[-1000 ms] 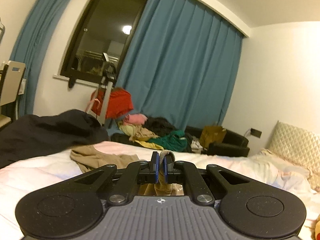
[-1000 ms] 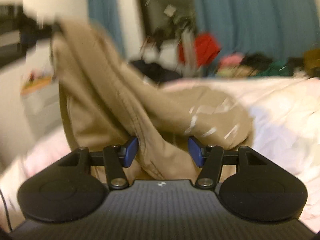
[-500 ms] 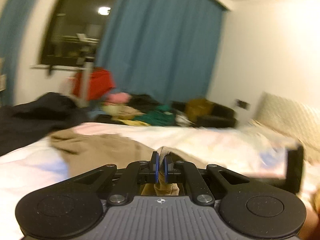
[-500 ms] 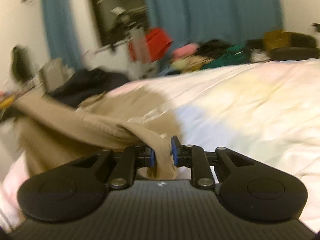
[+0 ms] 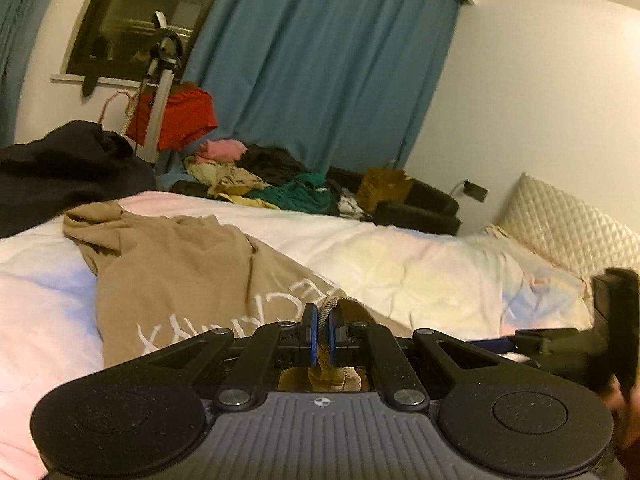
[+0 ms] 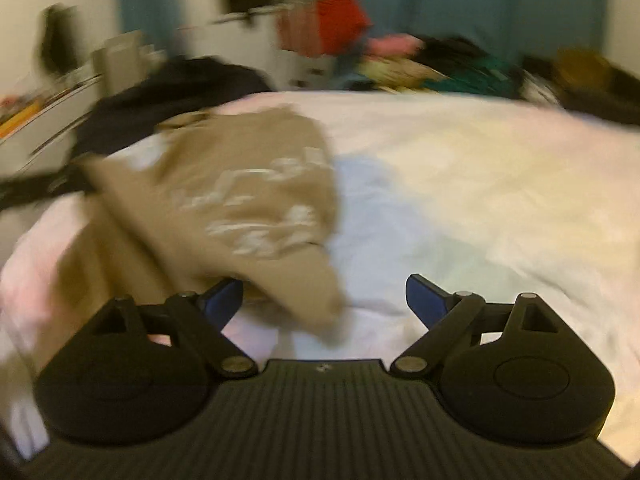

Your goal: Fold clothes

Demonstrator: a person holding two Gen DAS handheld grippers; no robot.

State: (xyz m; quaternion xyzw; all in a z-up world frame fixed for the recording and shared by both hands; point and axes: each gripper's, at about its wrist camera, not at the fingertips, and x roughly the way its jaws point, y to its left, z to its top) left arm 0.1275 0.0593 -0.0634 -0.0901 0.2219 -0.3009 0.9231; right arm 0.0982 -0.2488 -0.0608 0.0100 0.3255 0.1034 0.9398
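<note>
A tan sweatshirt [image 5: 176, 280] with white lettering lies spread on the pale bed [image 5: 420, 264]. My left gripper [image 5: 322, 338] is shut on its ribbed hem, low over the bed's near edge. In the blurred right wrist view the same tan sweatshirt [image 6: 240, 200] lies left of centre. My right gripper [image 6: 324, 298] has its jaws opening wide; a loose corner of the cloth lies between them, and neither pad presses on it. The right gripper's body [image 5: 612, 328] shows at the right edge of the left wrist view.
A dark garment heap [image 5: 68, 164] sits at the bed's far left. Mixed clothes [image 5: 260, 180] are piled on a dark sofa [image 5: 416, 204] under blue curtains [image 5: 320, 64]. A quilted headboard [image 5: 568, 236] stands at the right. A tripod [image 5: 160, 80] stands by the window.
My right gripper closed on the sweatshirt's edge, then let it go and spread its jaws. The sweatshirt came down from hanging to lying on the bed. My left gripper sank lower with the hem.
</note>
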